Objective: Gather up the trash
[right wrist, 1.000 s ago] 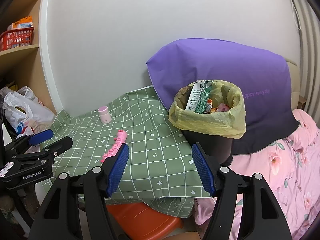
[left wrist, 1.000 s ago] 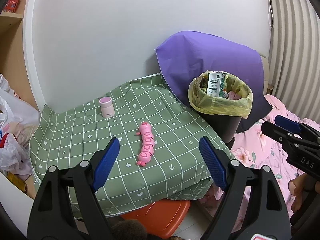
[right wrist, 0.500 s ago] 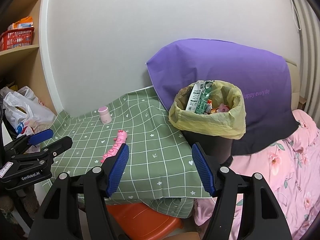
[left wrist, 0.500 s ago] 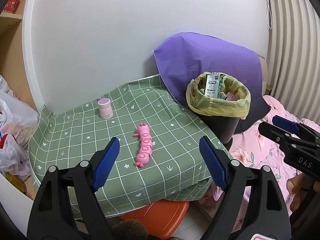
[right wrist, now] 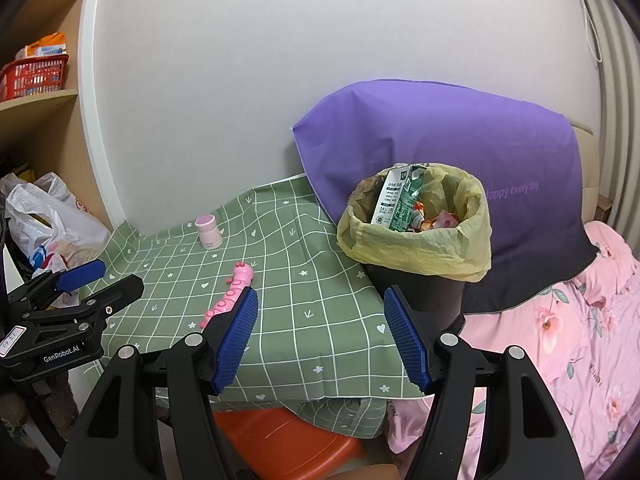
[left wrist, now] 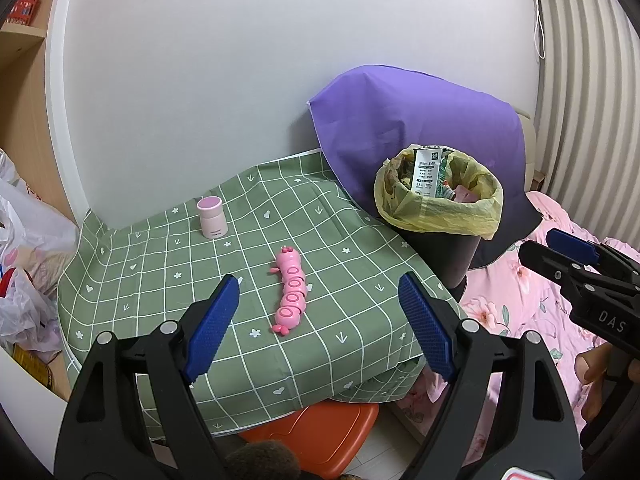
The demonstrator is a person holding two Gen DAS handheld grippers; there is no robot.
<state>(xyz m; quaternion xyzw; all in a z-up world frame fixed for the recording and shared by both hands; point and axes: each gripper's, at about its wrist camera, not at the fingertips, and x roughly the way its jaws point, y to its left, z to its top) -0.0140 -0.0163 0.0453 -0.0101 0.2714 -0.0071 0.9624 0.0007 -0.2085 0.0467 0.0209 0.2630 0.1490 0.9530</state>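
Observation:
A black bin (left wrist: 442, 246) (right wrist: 416, 284) lined with a yellow bag stands at the right edge of the green checked tablecloth (left wrist: 168, 280) (right wrist: 312, 308). It holds a milk carton (left wrist: 427, 170) (right wrist: 396, 202) and wrappers. On the cloth lie a pink caterpillar toy (left wrist: 291, 288) (right wrist: 230, 294) and a small pink-lidded jar (left wrist: 212, 216) (right wrist: 208, 232). My left gripper (left wrist: 318, 324) is open above the near edge of the cloth, empty. My right gripper (right wrist: 320, 336) is open too, with nothing between its blue pads (right wrist: 408, 340).
A purple pillow (right wrist: 440, 140) leans on the wall behind the bin. Pink floral bedding (right wrist: 560, 340) spreads to the right. An orange stool (left wrist: 320, 428) sits under the table. Plastic bags (right wrist: 44, 216) and a shelf with a red basket (right wrist: 32, 76) are at the left.

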